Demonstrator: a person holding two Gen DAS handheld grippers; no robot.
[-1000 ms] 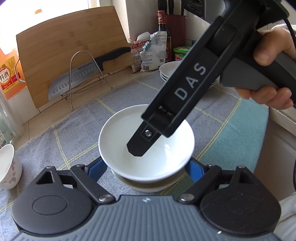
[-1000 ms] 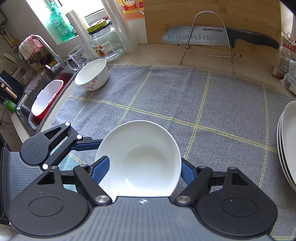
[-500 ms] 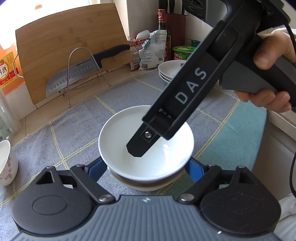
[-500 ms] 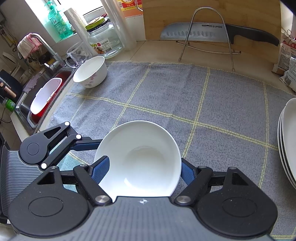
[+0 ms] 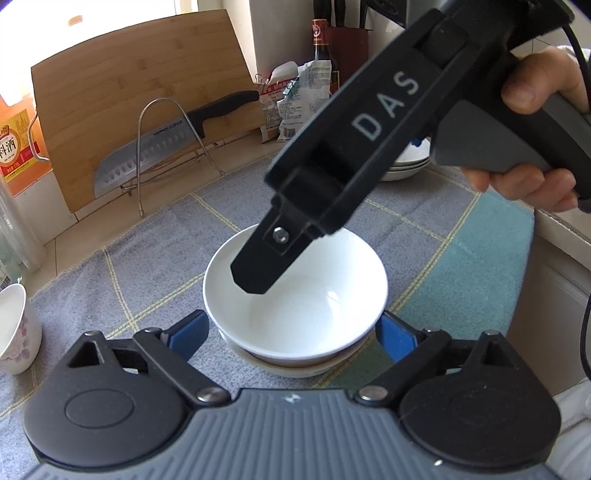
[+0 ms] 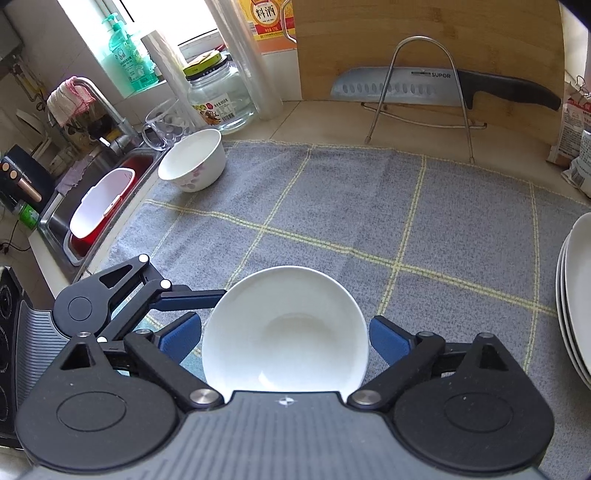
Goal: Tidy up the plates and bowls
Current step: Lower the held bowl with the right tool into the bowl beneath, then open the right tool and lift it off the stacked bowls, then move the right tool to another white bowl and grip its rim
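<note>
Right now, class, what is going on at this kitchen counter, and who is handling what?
A person with a handheld gripper in each hand is sorting dishes on a grey checked towel. Both the left gripper and right gripper straddle a white bowl nested in another bowl, jaws open. A floral bowl waits near the sink, and stacked plates sit at the right.

right gripper [image 5: 255, 275] body: white capitals "DAS" along its black side
knife blade [image 6: 391, 88]: "SUPOR" printed near the handle, also legible in the left wrist view
orange bottle label [image 6: 271, 22]: Chinese characters "料酒" in dark print on yellow
orange carton [image 5: 16, 147]: the same "料酒", partly cut off at the frame edge
glass jar label [image 6: 214, 109]: print too small to read
</note>
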